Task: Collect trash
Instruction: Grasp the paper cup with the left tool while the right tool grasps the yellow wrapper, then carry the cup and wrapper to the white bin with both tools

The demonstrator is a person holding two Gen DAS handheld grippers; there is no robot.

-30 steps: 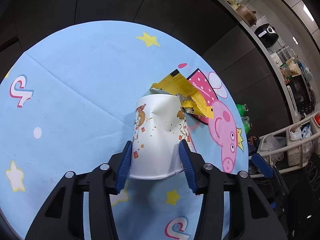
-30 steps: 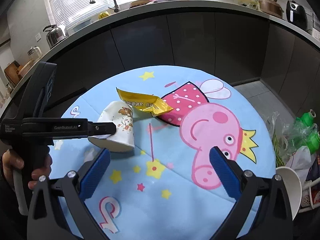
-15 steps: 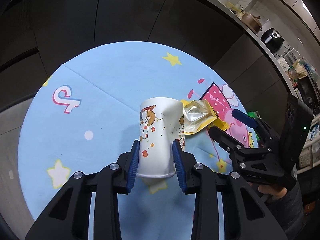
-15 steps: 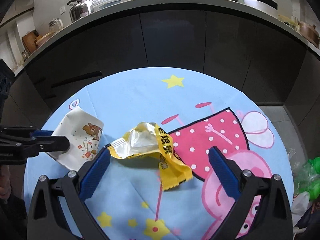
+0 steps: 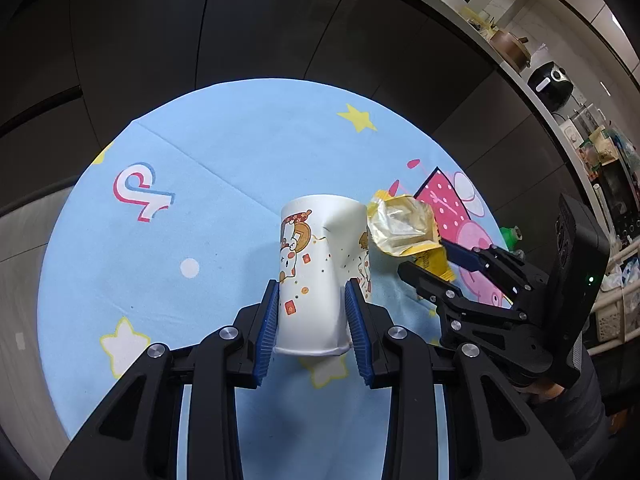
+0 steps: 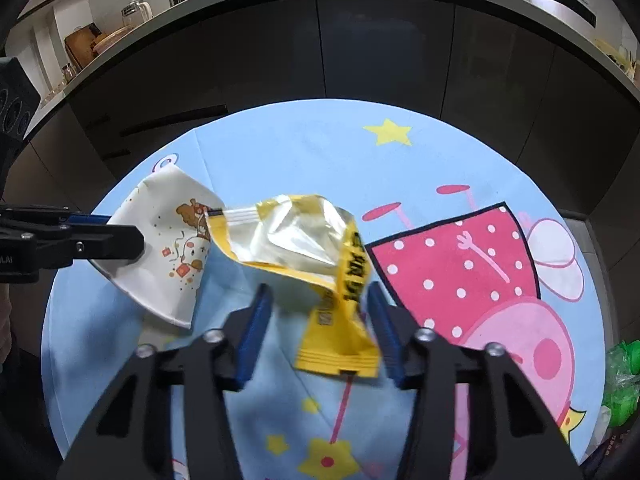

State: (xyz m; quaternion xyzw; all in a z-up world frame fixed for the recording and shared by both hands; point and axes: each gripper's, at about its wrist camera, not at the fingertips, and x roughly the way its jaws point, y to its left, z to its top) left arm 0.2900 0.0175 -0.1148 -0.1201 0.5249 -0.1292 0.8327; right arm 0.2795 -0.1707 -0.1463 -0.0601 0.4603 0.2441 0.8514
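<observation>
Left claw [image 5: 311, 320] grips one paper cup [image 5: 320, 264], its blue pads pressed against the cup's sides near the base at the lower centre of the left view. Right claw [image 6: 318, 328] has narrowed around one yellow wrapper [image 6: 304, 248]; the right pad touches the wrapper's crumpled tail, while a slim gap shows by the left pad, so whether the pinch is complete cannot be told. Counted: two claws, one cup, one wrapper. The cup is white with small cartoon figures and red and orange confetti marks; its wall is dented and creased, and it lies tipped with the mouth pointing away from the left camera. Its inside is not visible from either view. The wrapper is yellow outside with dark lettering and silvery inside, torn open and puffed at its upper end, twisted lower down. In the right view the cup sits at the left middle of the frame, the wrapper at centre, their edges overlapping. In the left view the wrapper [image 5: 404, 232] shows just right of the cup, with the right claw [image 5: 432, 260] reaching in from the right edge. Both hang over a round desk [image 5: 224, 168] covered in a light blue cloth with yellow stars and a pink cartoon pig [image 6: 520, 336].
</observation>
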